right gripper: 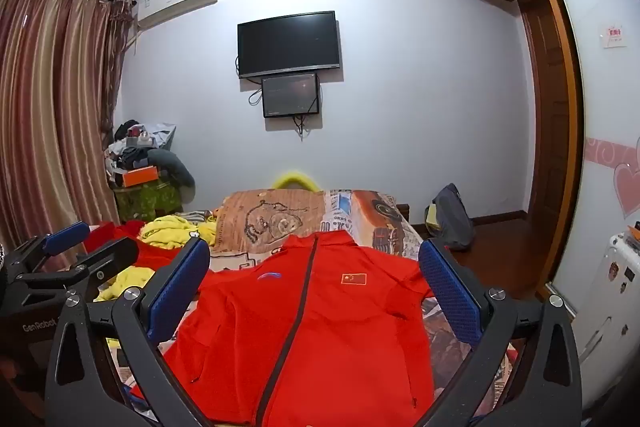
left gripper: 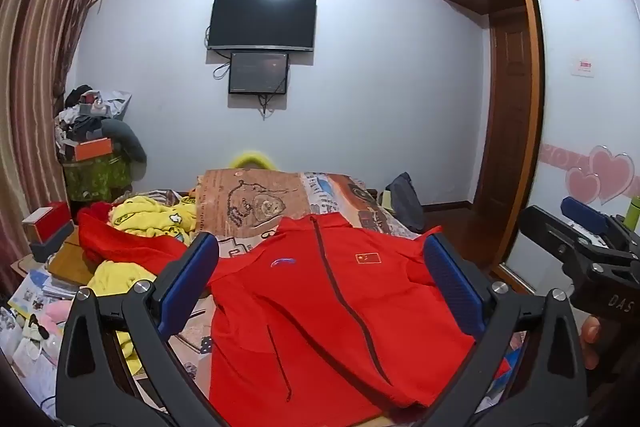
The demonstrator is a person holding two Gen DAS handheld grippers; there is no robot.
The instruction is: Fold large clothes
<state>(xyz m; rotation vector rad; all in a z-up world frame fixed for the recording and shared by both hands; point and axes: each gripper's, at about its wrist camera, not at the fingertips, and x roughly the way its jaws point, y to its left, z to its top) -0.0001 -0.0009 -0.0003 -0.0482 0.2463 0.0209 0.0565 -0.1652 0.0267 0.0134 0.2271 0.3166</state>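
Note:
A red zip-up jacket [left gripper: 320,315] with a small flag badge lies spread flat, front up, on the bed; it also shows in the right wrist view [right gripper: 304,327]. My left gripper [left gripper: 320,287] is open and empty, held above the jacket's lower half. My right gripper [right gripper: 312,291] is open and empty, also above the jacket. The right gripper shows at the right edge of the left wrist view [left gripper: 588,247]. The left gripper shows at the left edge of the right wrist view [right gripper: 72,255]. The jacket's left sleeve [left gripper: 128,247] trails off to the left.
A patterned bedspread [left gripper: 256,199] covers the bed. Yellow clothes [left gripper: 152,219] and papers pile at the bed's left. A cluttered stand [left gripper: 96,155] sits by the curtain. A dark bag [right gripper: 452,219] lies on the floor right. A wardrobe [left gripper: 580,87] stands at right.

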